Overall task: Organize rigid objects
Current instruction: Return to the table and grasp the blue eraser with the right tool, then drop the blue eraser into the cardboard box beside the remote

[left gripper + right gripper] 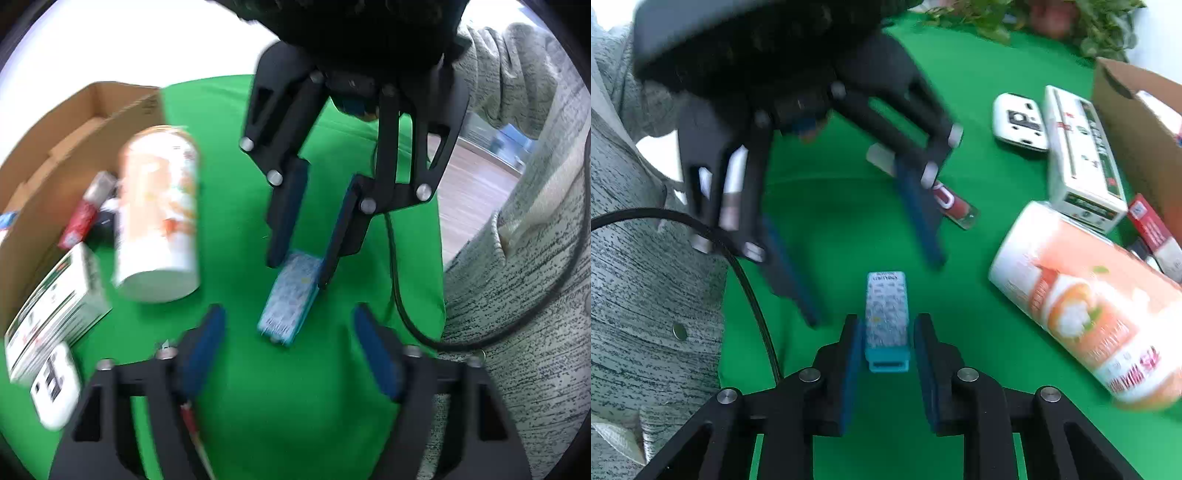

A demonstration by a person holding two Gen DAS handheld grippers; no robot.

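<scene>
The right tool is gripping a small blue patterned box, pads pressing both its long sides above the green desk. The left tool, at its 12 o'clock, is hanging with pads apart. At 2 o'clock an orange-white can is lying; farther, a cardboard box is sitting.

cloth: green fabric, matt
box: brown cardboard, matt
can: glossy printed label
remote: white plastic, smooth
</scene>
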